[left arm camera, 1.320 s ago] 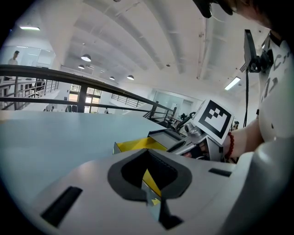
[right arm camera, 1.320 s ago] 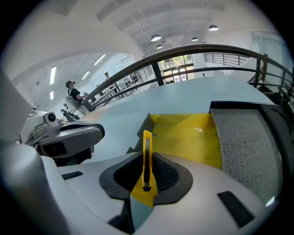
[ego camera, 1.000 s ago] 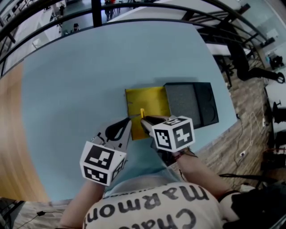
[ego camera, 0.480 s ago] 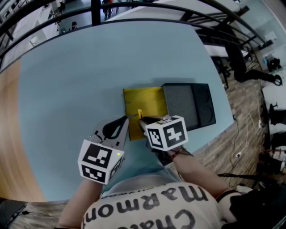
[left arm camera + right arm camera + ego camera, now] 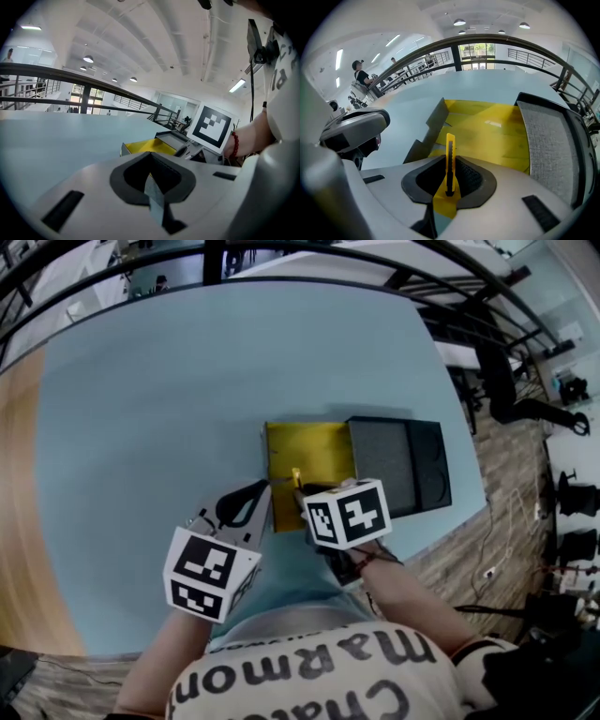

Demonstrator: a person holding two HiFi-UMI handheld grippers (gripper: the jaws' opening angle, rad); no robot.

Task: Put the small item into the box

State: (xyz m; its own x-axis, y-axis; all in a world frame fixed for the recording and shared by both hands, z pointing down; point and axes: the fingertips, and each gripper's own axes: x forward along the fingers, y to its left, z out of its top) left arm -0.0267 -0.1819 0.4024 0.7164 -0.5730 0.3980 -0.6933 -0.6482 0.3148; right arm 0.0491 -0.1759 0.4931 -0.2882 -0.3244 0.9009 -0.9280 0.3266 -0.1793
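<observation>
The box (image 5: 314,460) has a yellow inside, and its black lid (image 5: 398,465) lies open to the right. My right gripper (image 5: 300,491) is shut on a small yellow utility knife (image 5: 296,476), pointing steeply down over the box's near edge. In the right gripper view the knife (image 5: 450,159) stands upright between the pads, with the yellow box floor (image 5: 487,126) just beyond it. My left gripper (image 5: 265,488) rests beside the box's near left corner. Its jaws meet at the tips, with nothing between them (image 5: 151,154).
The box stands near the right front corner of a pale blue table (image 5: 169,399). The table edge runs close behind the lid, with wooden floor (image 5: 506,456) beyond. A railing (image 5: 487,42) curves round the far side. A person (image 5: 360,77) stands far off at the left.
The right gripper has tipped a little further down with the knife in it, staying over the box's near edge. The left gripper has kept still.
</observation>
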